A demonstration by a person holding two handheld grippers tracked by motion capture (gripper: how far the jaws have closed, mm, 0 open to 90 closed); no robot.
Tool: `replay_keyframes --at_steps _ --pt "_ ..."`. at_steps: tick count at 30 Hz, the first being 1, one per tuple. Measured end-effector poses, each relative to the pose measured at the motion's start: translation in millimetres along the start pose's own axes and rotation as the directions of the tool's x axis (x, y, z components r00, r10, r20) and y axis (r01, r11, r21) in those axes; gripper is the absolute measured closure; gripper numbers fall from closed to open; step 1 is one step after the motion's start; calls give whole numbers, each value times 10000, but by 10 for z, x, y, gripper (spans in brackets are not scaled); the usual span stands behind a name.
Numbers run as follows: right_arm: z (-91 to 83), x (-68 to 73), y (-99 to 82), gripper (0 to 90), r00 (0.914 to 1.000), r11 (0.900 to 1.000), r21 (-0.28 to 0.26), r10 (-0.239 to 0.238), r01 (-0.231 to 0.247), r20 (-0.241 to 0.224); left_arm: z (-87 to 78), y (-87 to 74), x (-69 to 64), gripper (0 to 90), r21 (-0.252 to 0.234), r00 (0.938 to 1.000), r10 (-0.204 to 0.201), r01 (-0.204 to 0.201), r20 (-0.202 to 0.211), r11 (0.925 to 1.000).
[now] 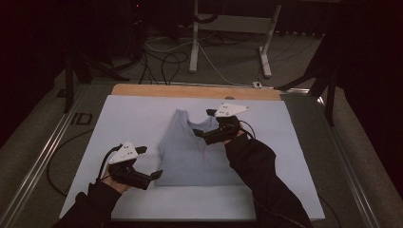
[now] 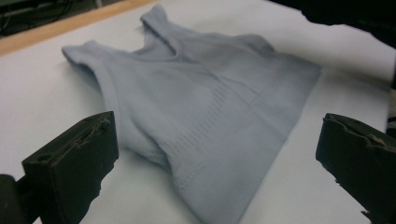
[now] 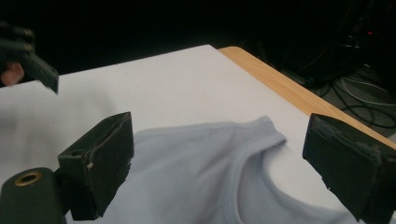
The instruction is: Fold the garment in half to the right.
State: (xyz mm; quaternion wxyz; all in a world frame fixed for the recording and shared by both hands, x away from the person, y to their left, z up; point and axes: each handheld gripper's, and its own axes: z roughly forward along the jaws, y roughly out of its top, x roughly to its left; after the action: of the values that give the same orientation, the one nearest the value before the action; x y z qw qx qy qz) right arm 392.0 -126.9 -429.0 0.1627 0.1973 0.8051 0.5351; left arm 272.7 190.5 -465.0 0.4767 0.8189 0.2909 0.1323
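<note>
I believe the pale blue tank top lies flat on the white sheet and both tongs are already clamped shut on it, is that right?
Not quite. The tank top does lie flat on the white sheet, but neither pair is clamped on it. The left tongs stand wide open in the left gripper view, and the right tongs stand wide open above the neckline in the right gripper view.

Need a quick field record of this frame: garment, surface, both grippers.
garment: pale blue tank top, lying flat, straps toward the far edge
surface: white sheet on a wooden table
left gripper: jaws open, at the top's near left hem corner
right gripper: jaws open, over the neckline
held: nothing
</note>
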Motion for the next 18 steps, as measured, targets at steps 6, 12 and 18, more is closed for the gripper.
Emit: replay_keyframes --at_steps 6,12,18 --pt "259 -13 29 91 9996 9999 120 38 -34 -297 127 -89 10 1 379 9996 -134 124 255 9992" --pt "508 -61 26 91 9990 9991 428 -8 28 -454 280 -211 51 2 980 9978 -509 465 428 9941" --pt "622 -82 20 91 9986 9978 659 55 -20 -526 387 -294 35 2 1630 9964 -541 428 654 9857"
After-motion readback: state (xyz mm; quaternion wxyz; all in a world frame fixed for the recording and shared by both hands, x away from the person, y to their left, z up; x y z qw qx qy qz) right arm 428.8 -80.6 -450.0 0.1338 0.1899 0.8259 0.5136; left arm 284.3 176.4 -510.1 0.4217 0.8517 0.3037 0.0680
